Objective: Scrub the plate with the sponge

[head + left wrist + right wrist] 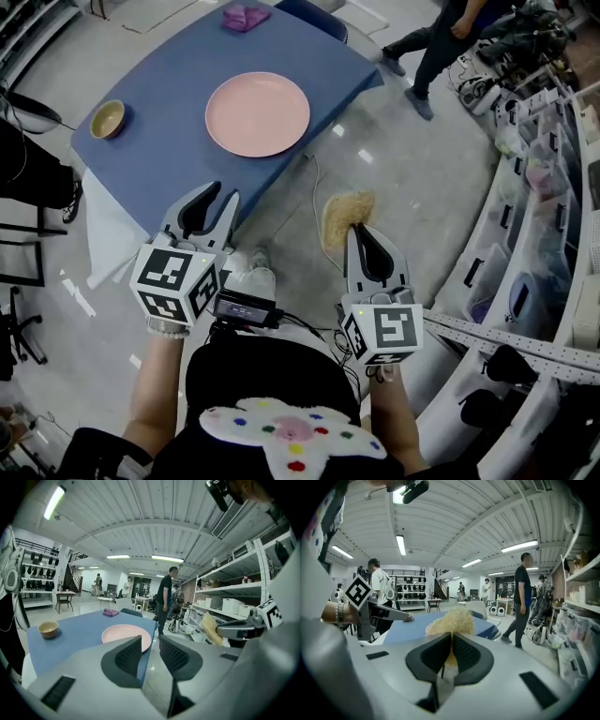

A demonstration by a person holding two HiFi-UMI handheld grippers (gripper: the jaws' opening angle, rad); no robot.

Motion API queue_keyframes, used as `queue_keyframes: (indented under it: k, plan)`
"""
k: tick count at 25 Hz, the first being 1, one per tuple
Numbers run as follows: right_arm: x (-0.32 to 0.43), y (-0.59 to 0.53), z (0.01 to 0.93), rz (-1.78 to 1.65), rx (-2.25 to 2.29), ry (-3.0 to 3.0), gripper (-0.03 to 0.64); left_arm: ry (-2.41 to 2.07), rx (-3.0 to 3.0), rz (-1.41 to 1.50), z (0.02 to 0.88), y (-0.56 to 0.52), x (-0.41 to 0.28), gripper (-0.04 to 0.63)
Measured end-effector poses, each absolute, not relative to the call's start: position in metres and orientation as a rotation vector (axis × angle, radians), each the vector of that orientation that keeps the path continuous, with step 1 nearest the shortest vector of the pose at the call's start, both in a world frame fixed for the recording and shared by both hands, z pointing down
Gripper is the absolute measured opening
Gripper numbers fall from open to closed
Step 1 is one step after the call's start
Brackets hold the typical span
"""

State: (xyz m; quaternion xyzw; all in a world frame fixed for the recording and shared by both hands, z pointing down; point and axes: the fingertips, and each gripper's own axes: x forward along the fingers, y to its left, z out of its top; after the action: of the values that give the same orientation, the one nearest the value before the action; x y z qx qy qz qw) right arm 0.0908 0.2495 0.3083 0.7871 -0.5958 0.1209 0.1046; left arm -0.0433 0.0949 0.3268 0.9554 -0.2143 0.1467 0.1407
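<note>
A round pink plate [258, 113] lies on the blue table [159, 155], showing in the left gripper view as the plate [123, 634] beyond the jaws. My left gripper [222, 194] hovers just short of the table's near edge, open, with nothing between its jaws [150, 651]. Over the floor to the right of the table, my right gripper [359, 231] is shut on a tan fibrous sponge [345, 216]. The sponge [451, 622] bulges out above the closed pads of the right gripper [452, 644]. The sponge [211, 629] also shows at the right of the left gripper view.
A small tan bowl [107, 119] sits at the table's left corner and a purple cloth [245, 16] at its far edge. A person [441, 42] walks past beyond the table. Shelving with bins [553, 234] runs along the right. A white cloth [112, 239] hangs off the near-left corner.
</note>
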Motion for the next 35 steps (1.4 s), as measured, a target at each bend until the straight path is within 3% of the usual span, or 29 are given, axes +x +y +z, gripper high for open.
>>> queue_keyframes:
  k: [15,35]
  plan:
    - [0.139,0.109,0.325,0.415,2.225,-1.789,0.023,-0.682,2.616,0.488,0.369,-0.022,-0.006,0.13]
    - [0.147,0.047,0.338,0.394,2.073,-1.838,0.023,-0.797,2.509,0.521,0.401,-0.064,-0.015,0.133]
